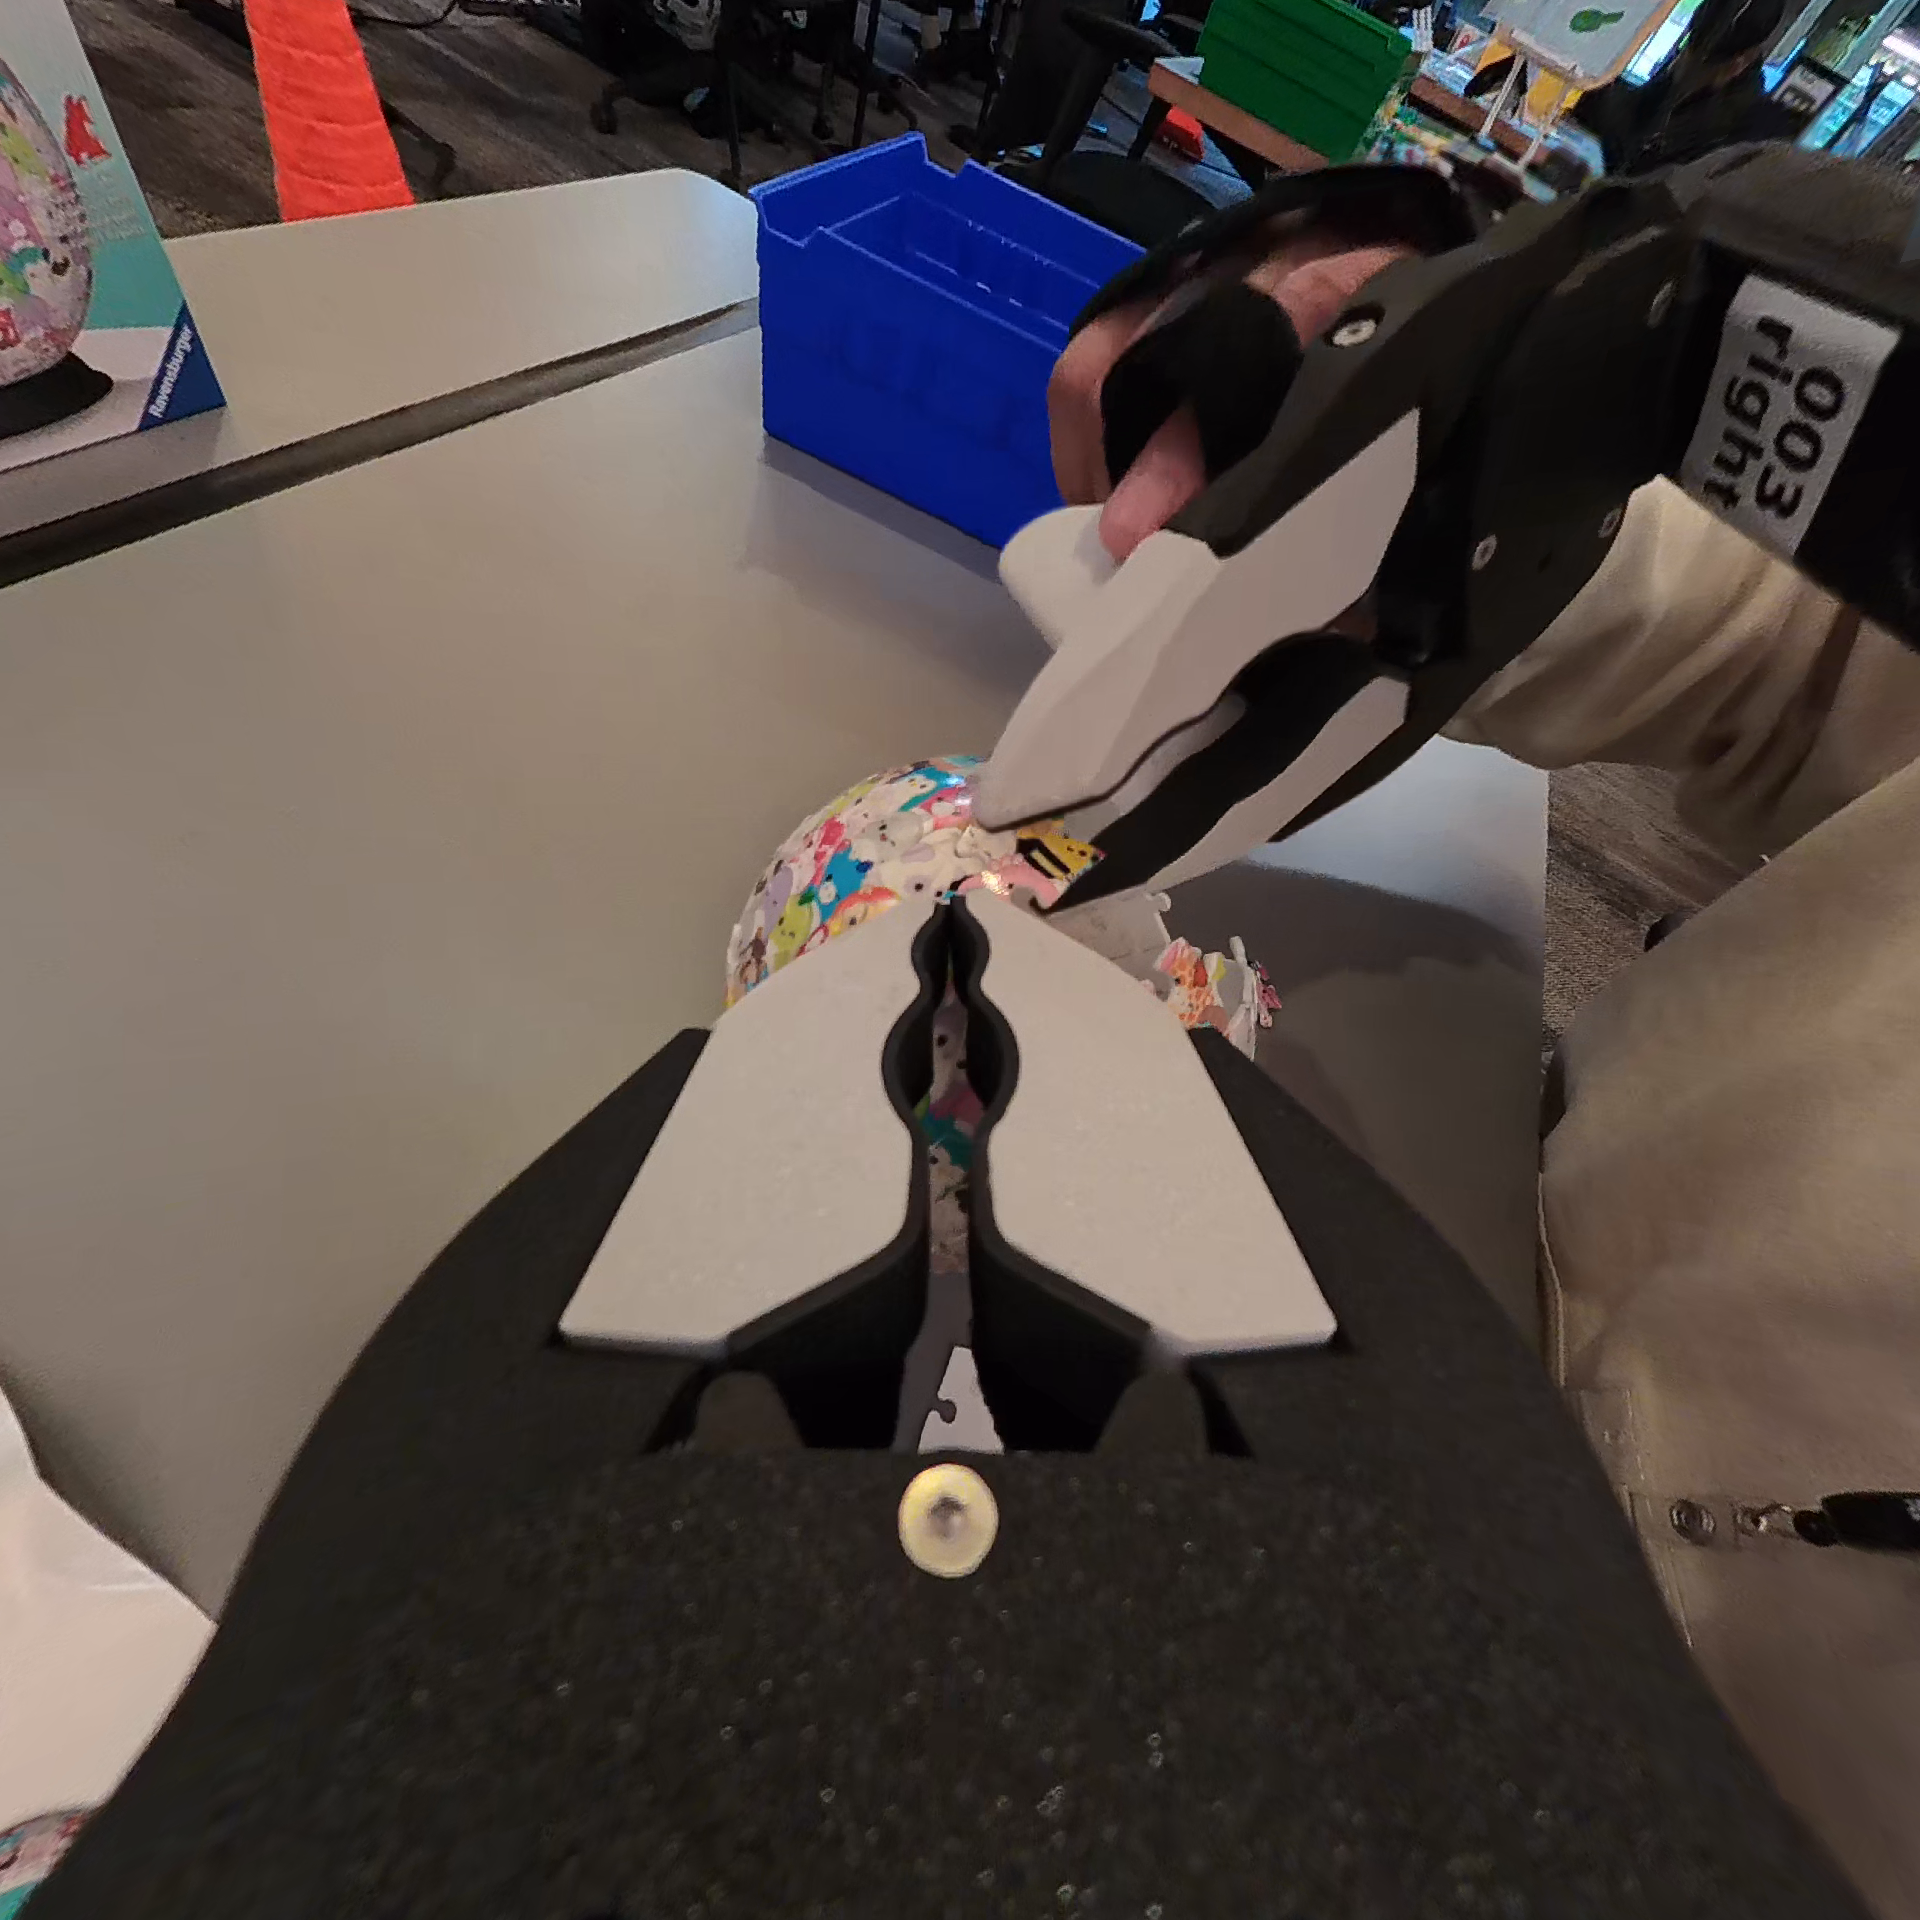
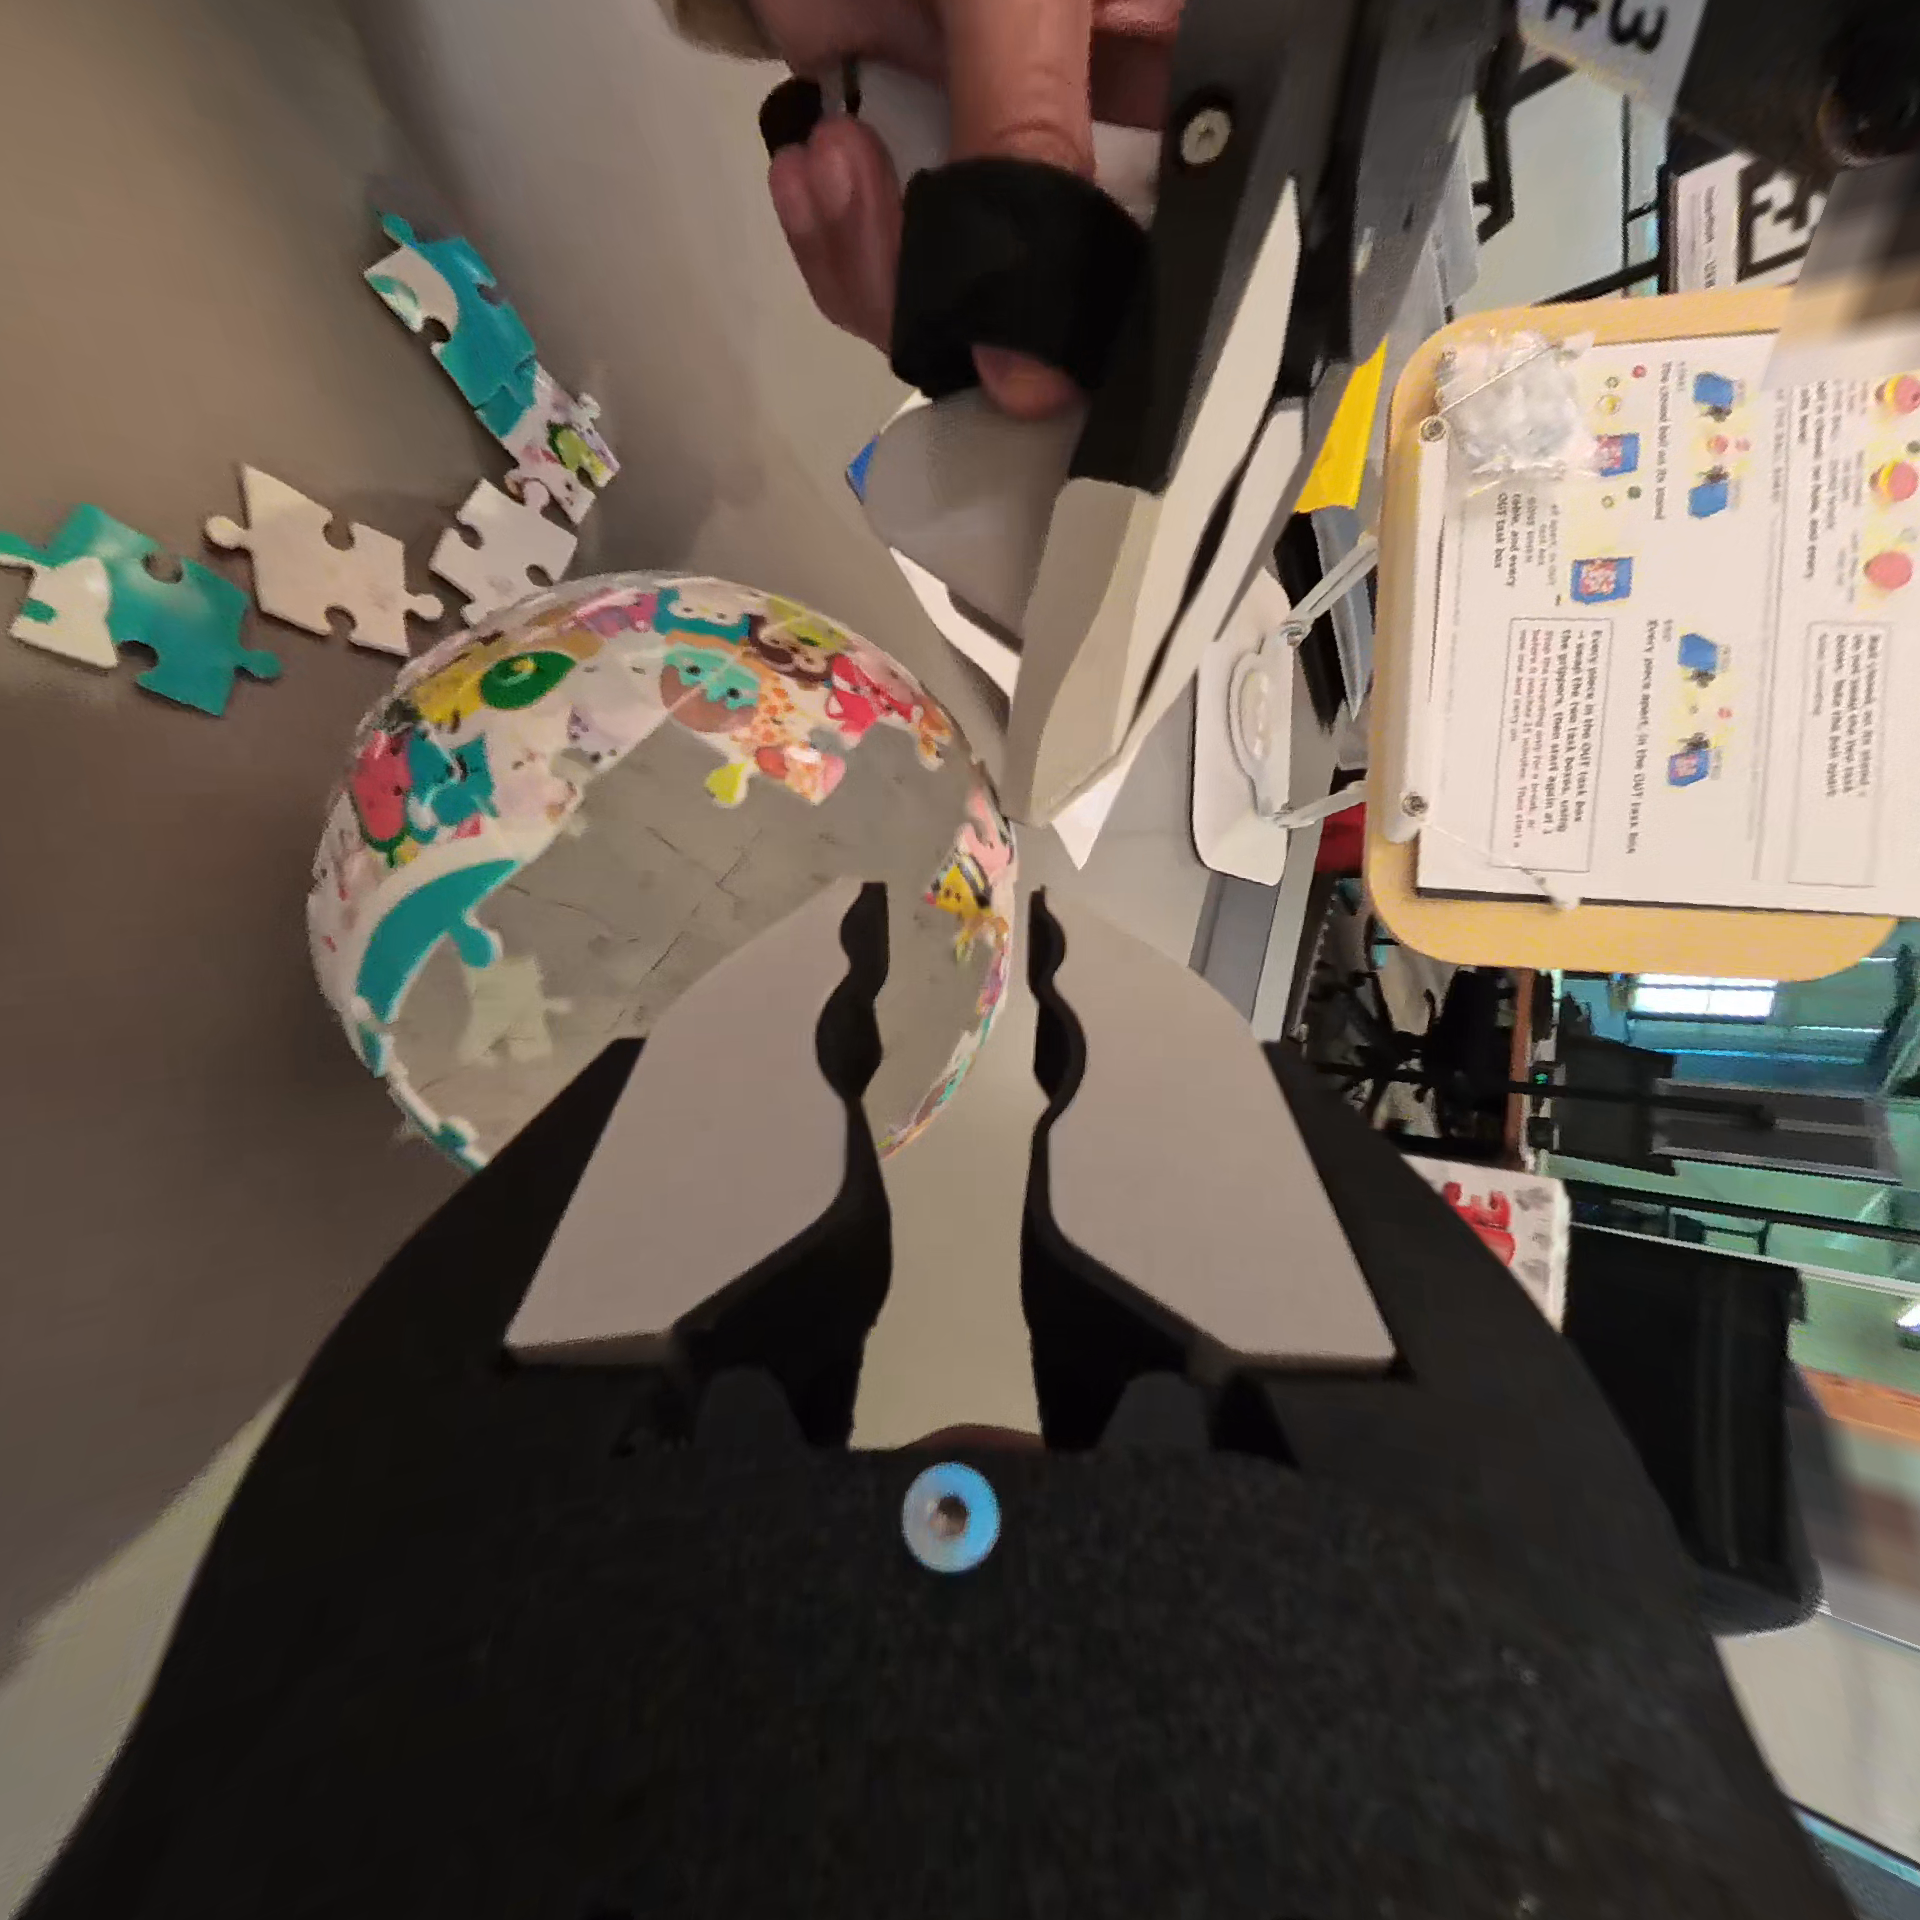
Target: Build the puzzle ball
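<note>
The puzzle ball [image 2: 540,790] is a part-built colourful shell lying on the grey table [image 1: 416,831], its grey inside facing the right wrist view. It also shows in the left wrist view [image 1: 852,862]. My left gripper [image 1: 951,916] is shut on the shell's wall, which shows in the slit between its fingers. In the right wrist view it comes down from above to the rim [image 2: 1039,816]. My right gripper [image 2: 961,899] is open and straddles the rim at a yellow bee piece [image 2: 961,888]. In the left wrist view it reaches in from the upper right [image 1: 1029,862].
Several loose pieces lie on the table beyond the ball, some teal [image 2: 145,613], some white side up [image 2: 322,571]. A blue bin [image 1: 935,343] stands at the back, the puzzle box [image 1: 73,260] far left. A wooden board with an instruction sheet [image 2: 1662,623] is to the right. Only a small space, under 4 cm, lies between the two pairs of fingers.
</note>
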Available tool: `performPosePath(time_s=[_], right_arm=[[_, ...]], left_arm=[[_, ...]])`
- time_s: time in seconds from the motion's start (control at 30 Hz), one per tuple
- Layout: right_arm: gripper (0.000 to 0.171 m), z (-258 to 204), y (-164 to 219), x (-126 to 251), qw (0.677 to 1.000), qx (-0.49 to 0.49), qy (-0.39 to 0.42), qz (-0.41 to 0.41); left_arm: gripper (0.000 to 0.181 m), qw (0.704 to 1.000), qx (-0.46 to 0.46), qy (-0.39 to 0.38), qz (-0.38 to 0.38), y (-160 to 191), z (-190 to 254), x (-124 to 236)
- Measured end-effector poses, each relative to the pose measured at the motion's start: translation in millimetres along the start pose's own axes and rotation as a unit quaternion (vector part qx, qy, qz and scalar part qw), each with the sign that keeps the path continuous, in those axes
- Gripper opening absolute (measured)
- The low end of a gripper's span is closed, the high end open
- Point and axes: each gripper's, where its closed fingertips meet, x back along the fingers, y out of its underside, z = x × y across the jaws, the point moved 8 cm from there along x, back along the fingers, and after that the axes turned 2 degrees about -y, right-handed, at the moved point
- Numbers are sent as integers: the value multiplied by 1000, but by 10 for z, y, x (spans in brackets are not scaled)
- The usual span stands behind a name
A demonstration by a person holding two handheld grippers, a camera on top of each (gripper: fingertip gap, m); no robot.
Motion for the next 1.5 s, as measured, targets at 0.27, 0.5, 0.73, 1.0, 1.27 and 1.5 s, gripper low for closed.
performPosePath(time_s=[0.27, 0.5, 0.73, 1.0, 1.27, 1.5], right_arm=[[14, 0, -3, -45, 999, 31, 20, -8], [10, 3, 9, -65, 998, 54, 37, -18], [4, -18, -48, 5, 996, 69, 60, -15], [4, -21, -12, 12, 995, 77, 64, -15], [7, -55, -7, -14, 993, 97, 66, -16], [8, -61, -10, -26, 993, 101, 65, -21]], left_arm=[[0, 1000, 2, 1, -2, -7, -4, -3], [0, 1000, 2, 4, -2, -12, 0, -11], [0, 1000, 1, 4, -2, -22, -14, -4], [0, 1000, -1, 5, -2, -36, 12, -7], [0, 1000, -4, 5, -4, -23, 34, -7], [0, 1000, -5, 7, -6, -26, 31, -18]])
